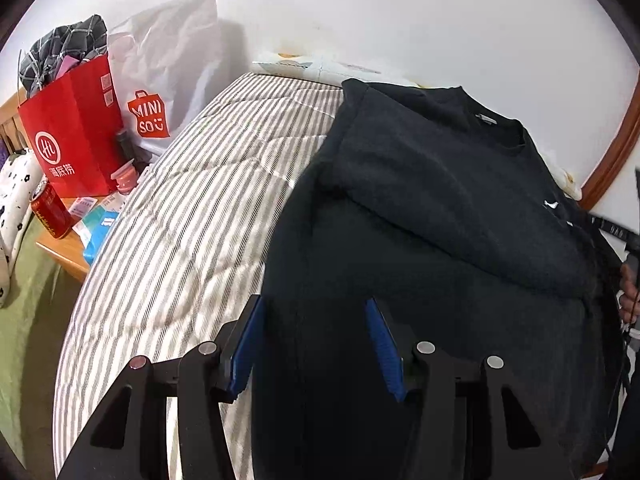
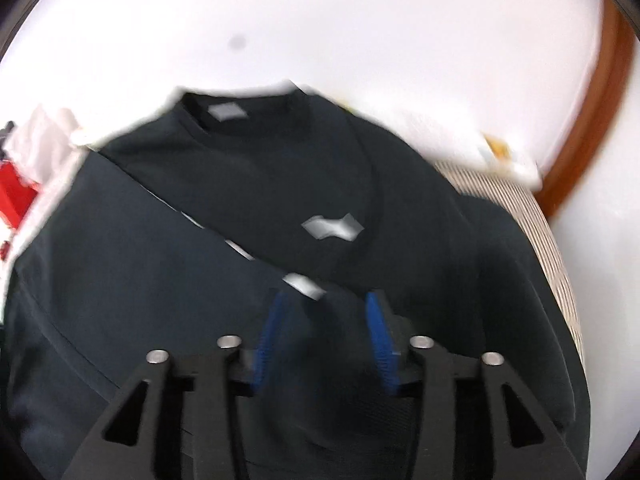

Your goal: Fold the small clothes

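folding the black sweatshirt (image 1: pixel 420 208) on the striped bed (image 1: pixel 180 216): one sleeve lies across the chest. both jaws stand spread, your left gripper (image 1: pixel 316 344) over the hem, your right gripper (image 2: pixel 324 340) likewise. judging next: pinch the hem and carry it toward the collar.

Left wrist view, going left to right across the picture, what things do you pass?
Spotted white pillow → red drink can → red paper bag → white Miniso bag → striped quilt → black T-shirt, with the open left gripper low over its near edge.
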`<state>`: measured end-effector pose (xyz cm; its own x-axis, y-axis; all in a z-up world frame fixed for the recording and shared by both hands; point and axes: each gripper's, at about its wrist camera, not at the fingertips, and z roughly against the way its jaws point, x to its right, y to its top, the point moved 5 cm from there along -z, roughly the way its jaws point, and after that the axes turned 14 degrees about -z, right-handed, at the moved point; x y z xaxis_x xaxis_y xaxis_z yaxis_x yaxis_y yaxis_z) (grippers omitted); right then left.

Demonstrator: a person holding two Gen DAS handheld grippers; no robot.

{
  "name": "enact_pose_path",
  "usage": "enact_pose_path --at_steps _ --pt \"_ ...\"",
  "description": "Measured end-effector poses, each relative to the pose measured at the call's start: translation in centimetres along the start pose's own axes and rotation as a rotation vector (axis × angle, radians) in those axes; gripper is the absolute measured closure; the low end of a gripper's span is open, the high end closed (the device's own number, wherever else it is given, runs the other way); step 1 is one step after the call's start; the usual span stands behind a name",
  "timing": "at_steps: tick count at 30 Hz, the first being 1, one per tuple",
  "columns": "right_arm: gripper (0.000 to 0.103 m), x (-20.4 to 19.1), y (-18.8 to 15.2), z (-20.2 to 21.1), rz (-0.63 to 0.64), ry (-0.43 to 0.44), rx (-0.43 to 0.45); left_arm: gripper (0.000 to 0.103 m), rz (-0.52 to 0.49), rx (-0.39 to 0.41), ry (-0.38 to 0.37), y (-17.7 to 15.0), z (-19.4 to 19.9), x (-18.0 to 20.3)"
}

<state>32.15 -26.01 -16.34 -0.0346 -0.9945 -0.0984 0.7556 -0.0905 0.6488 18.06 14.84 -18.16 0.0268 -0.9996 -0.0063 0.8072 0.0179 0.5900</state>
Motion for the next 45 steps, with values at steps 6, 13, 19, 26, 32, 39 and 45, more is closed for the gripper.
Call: enact_pose_path --at_steps 6,13,19,26,32,39,45 --pt "0.053 -11.9 3.0 -1.3 0.11 0.167 0.01 0.053 -0.014 -0.003 0.045 1.7 -1.5 -1.0" --pt "0.053 -23.7 3.9 -6.0 0.191 0.331 -0.058 0.053 -0.05 -0.024 0.067 2.5 -3.4 -2.5" --pt "0.053 -31.6 5.1 -10.9 0.241 0.398 -0.125 0.055 -0.076 -0.006 0.033 3.8 -5.0 -2.4" --pt "0.091 -35.7 6.6 -15.5 0.21 0.441 -0.188 0.095 -0.11 0.039 0.008 6.1 -5.7 -2.0" --pt "0.094 -38.7 7.2 -15.7 0.255 0.454 -0.127 0.096 -0.058 0.033 -0.019 5.6 -6.2 -3.5" --pt "0.083 -38.8 6.6 -15.9 0.249 0.431 -0.11 0.093 -0.048 0.03 -0.02 5.3 -6.2 -3.4" --pt "0.053 -33.3 7.0 -11.5 0.188 0.389 -0.051 0.086 -0.025 0.018 0.002 4.3 -5.1 -3.2"
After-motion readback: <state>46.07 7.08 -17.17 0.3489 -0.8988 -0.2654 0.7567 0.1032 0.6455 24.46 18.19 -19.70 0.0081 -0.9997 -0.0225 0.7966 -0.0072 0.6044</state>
